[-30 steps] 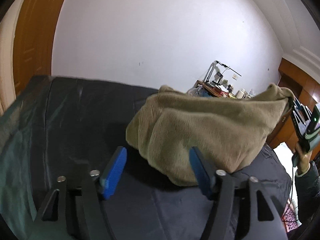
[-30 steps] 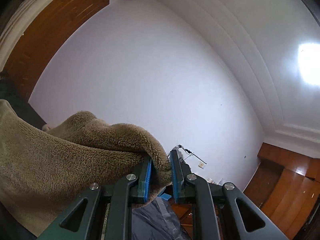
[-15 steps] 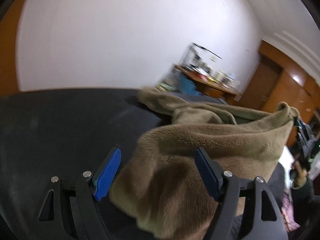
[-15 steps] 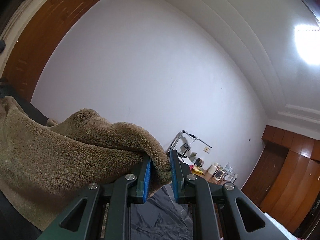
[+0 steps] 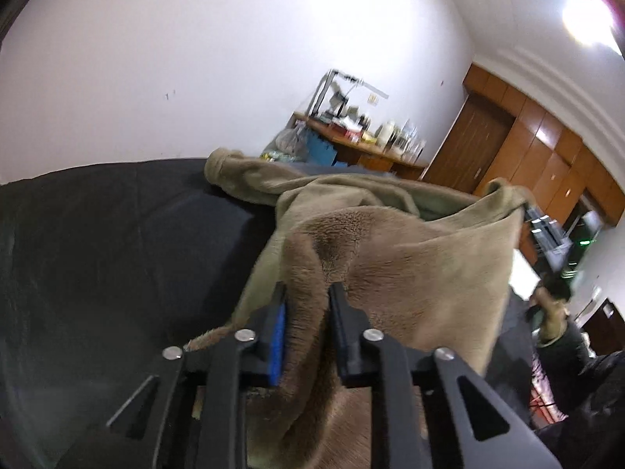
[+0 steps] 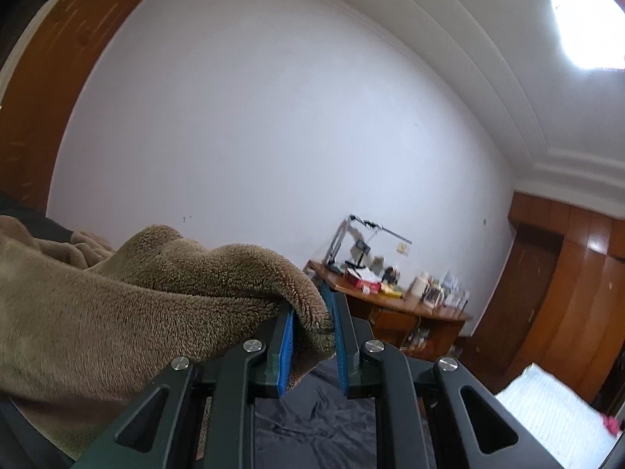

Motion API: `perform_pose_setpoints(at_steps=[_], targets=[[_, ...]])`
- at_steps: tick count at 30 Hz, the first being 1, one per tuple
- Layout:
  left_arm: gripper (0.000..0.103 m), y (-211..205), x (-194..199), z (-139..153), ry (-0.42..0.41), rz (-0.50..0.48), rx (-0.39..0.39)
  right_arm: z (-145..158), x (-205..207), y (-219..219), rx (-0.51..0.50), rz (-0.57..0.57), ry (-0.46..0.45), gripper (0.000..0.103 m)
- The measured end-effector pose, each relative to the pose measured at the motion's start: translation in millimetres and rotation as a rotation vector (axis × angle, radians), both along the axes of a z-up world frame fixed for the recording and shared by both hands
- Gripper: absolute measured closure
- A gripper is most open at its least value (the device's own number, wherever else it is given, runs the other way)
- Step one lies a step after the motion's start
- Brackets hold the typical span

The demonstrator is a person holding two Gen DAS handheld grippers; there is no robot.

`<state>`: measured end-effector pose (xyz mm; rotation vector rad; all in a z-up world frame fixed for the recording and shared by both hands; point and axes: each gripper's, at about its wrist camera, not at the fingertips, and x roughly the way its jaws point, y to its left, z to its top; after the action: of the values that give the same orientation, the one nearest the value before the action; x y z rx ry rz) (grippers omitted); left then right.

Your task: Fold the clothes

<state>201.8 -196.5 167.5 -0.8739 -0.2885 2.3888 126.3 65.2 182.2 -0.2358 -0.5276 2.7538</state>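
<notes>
The left gripper had just been closed on a fold of the tan fleece garment, which was pinched between its blue pads. The right gripper was clamped on another edge of the same garment. The fleece was held stretched between both above the dark bed cover; a sleeve lay on it.

dim room, ceiling light glare, fisheye edge warp, slight motion blur.
</notes>
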Motion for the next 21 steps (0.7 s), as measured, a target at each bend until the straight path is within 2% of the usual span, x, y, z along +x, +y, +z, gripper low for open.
perform_pose_setpoints(at_steps=[4, 7, 12, 15, 18, 20, 21], targets=[[0.082, 22.1, 63.8, 25.6, 0.100, -0.082, -0.106, -4.8, -1.9, 16.7, -0.018, -0.020, -0.002, 0.085], [0.082, 41.2, 89.4, 29.4, 0.120, -0.137, -0.199, -11.6, 6.8, 20.6, -0.031, -0.020, -0.011, 0.085], [0.082, 60.2, 95.2, 25.0, 0.116, -0.133, -0.299, -15.7, 15.4, 24.1, -0.057, -0.009, -0.019, 0.085], [0.081, 60.5, 78.3, 25.2, 0.110, -0.090, -0.316, -20.4, 22.1, 23.7, -0.056, -0.002, -0.028, 0.085], [0.065, 62.0, 57.7, 26.0, 0.090, -0.058, -0.331, -25.2, 28.5, 25.6, -0.067, 0.003, -0.044, 0.085], [0.040, 63.9, 44.5, 25.0, 0.072, -0.041, -0.347, -28.0, 32.0, 26.8, -0.079, 0.007, -0.052, 0.085], [0.034, 65.5, 39.3, 22.5, 0.058, -0.040, -0.358, -28.6, 34.4, 26.3, -0.084, 0.008, -0.052, 0.085]])
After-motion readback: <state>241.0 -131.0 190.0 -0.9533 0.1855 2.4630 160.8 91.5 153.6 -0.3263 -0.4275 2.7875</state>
